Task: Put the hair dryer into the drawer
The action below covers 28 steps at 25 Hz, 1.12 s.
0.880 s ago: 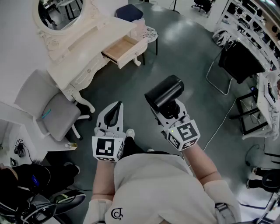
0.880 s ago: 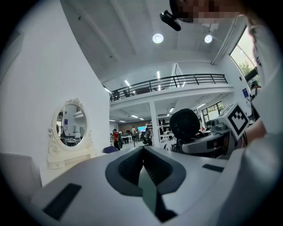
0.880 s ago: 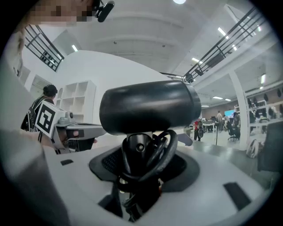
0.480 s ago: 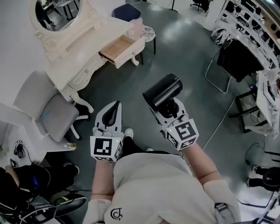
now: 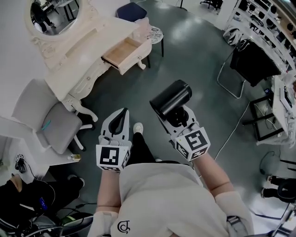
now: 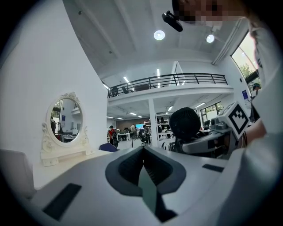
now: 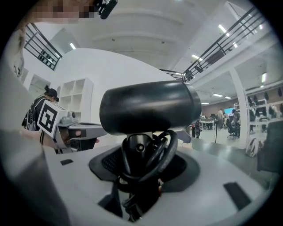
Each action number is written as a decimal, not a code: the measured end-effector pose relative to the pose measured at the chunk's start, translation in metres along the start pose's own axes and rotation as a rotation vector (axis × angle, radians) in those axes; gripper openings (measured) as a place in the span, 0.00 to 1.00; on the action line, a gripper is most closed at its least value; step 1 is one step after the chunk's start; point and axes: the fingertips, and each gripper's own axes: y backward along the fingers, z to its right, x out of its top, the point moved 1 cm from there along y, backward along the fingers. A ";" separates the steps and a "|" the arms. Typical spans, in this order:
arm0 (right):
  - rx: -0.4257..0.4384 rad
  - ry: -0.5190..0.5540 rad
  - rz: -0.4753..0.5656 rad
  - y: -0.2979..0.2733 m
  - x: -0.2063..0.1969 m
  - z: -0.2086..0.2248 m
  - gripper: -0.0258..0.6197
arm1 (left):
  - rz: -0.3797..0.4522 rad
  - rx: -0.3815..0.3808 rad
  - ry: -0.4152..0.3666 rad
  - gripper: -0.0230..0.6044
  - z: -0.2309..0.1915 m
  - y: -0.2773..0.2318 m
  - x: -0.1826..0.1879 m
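1. The right gripper (image 5: 177,116) had its fingers clenched on the handle of the hair dryer (image 5: 170,98). In the right gripper view the handle sat squarely between them.
2. The hair dryer was black. Its thick barrel lay crosswise above the fingers, clear of any support, and was held in the air over the grey floor (image 5: 199,69).
3. A black cord (image 7: 166,152) was looped round the handle, just under the barrel.
4. The left gripper (image 5: 121,118) was beside the right one, at about the same height, and pointed the same way. Its fingers were pressed together with nothing between them, as the left gripper view showed.
5. The drawer (image 5: 121,54) stood pulled out from the front of a white dressing table (image 5: 78,51). Its pale wooden inside was open to view, and I could make out nothing in it.
6. The hair dryer was well apart from the drawer, with open floor between them. The drawer lay ahead and to the left of both grippers in the head view.
7. An oval mirror (image 5: 52,10) rose at the back of the surface.
8. A grey padded chair (image 5: 52,116) stood by the near end of the dressing table, to the left of the left gripper.
9. The person's white shoe (image 5: 138,127) showed on the floor between the two grippers.
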 end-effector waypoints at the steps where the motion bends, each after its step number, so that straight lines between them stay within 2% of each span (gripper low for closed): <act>1: -0.001 -0.003 -0.003 -0.009 0.000 0.003 0.41 | 0.001 -0.002 0.004 0.06 -0.007 -0.008 -0.002; 6: -0.031 -0.012 -0.042 -0.075 -0.004 0.030 0.41 | 0.003 -0.041 0.021 0.06 -0.059 -0.066 -0.009; 14: -0.064 0.001 -0.058 -0.217 0.024 0.078 0.41 | 0.019 -0.062 0.032 0.06 -0.176 -0.172 0.003; 19: -0.061 -0.009 -0.039 -0.299 0.044 0.100 0.41 | 0.023 -0.052 0.021 0.06 -0.245 -0.225 0.009; 23: -0.045 -0.020 -0.058 -0.349 0.043 0.120 0.41 | 0.015 -0.030 0.026 0.06 -0.280 -0.255 0.005; 28: 0.031 -0.017 -0.094 -0.405 0.036 0.145 0.41 | -0.010 0.045 0.046 0.06 -0.314 -0.284 -0.008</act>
